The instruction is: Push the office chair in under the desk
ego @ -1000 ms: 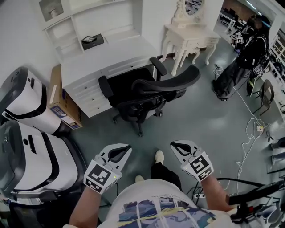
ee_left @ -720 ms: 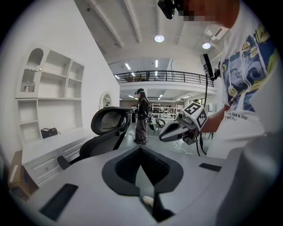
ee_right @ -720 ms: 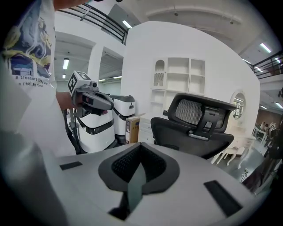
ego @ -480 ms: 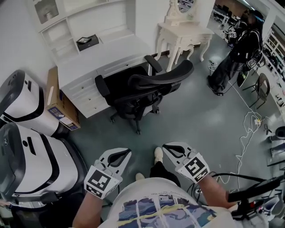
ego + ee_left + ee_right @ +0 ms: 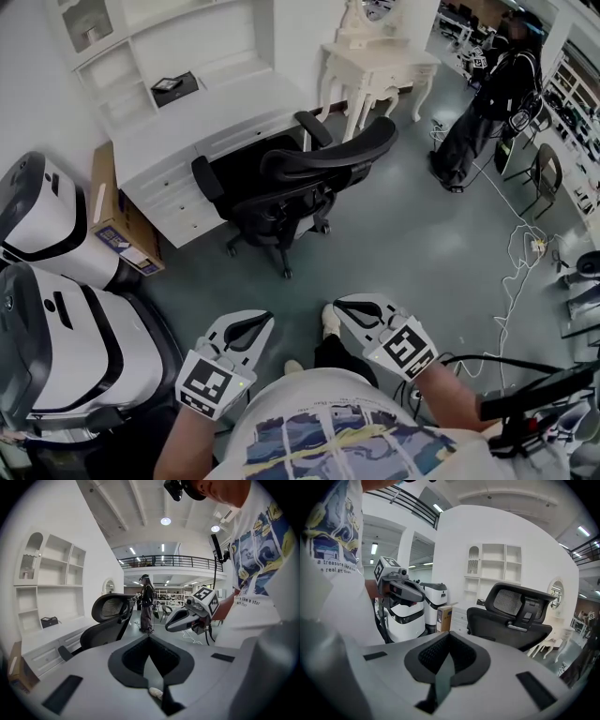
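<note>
The left gripper [image 5: 255, 325] and right gripper [image 5: 354, 309] are both closed and empty. The office chair [image 5: 300, 183] stands at the white bench [image 5: 220, 108], well apart from them.

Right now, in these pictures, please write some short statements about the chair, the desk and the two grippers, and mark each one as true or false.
1. The left gripper and the right gripper are both shut and empty. True.
2. The right gripper touches the office chair. False: both grippers are apart from it, with bare floor between.
3. The chair's backrest is on the side toward the person. True.
4. The cardboard box stands on top of the desk. False: it stands on the floor beside the desk.
</note>
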